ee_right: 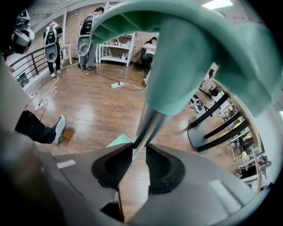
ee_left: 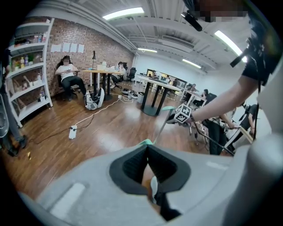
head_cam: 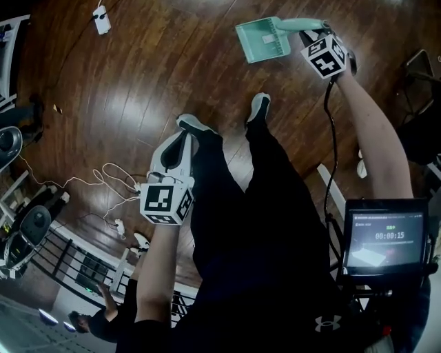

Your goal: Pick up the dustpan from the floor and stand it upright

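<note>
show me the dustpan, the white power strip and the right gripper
dustpan (head_cam: pixel 262 41), head view, middle of the pan
white power strip (head_cam: pixel 101 19), head view, middle of its body
right gripper (ee_right: pixel 139 150), right gripper view, between its fingertips

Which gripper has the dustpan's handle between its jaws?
The right gripper: the handle of the dustpan runs between its jaws. The left gripper has its jaws together, empty.

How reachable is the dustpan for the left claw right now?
Probably yes, with a stretch. The left claw, shut, hangs by the person's leg; the dustpan stands ahead on wood floor, nothing between them. The right claw holds its shaft near the top, leaving the lower shaft free.
</note>
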A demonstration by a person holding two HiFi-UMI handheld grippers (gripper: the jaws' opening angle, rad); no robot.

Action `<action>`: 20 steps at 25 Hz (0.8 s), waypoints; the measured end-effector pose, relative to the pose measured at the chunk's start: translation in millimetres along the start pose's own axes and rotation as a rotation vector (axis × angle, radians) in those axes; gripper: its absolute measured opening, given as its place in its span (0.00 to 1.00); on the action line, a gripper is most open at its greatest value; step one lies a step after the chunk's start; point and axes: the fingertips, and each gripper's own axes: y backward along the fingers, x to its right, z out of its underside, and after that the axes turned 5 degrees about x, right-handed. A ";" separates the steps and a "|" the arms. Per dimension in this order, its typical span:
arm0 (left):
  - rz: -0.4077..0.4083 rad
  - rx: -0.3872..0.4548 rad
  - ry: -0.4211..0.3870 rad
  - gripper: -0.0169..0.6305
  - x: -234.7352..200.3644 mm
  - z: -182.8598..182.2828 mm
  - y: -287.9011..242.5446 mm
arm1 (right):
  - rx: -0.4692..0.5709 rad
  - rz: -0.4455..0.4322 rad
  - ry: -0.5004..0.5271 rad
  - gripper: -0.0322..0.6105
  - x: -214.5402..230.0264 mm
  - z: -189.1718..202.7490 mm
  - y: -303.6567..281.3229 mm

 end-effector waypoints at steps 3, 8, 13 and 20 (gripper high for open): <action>0.007 -0.011 -0.001 0.03 -3.7 5.7 -0.9 | -0.007 0.007 -0.044 0.21 1.7 4.4 -5.2; 0.021 0.009 -0.002 0.03 -1.4 -2.5 -0.9 | -0.012 0.014 -0.116 0.21 12.3 13.9 -7.6; 0.013 0.037 0.007 0.03 -10.1 -33.4 2.8 | -0.040 0.022 -0.153 0.21 26.1 7.9 -3.5; -0.016 0.048 0.019 0.03 -9.8 -26.7 -9.1 | -0.055 0.038 -0.217 0.22 33.1 40.2 -16.6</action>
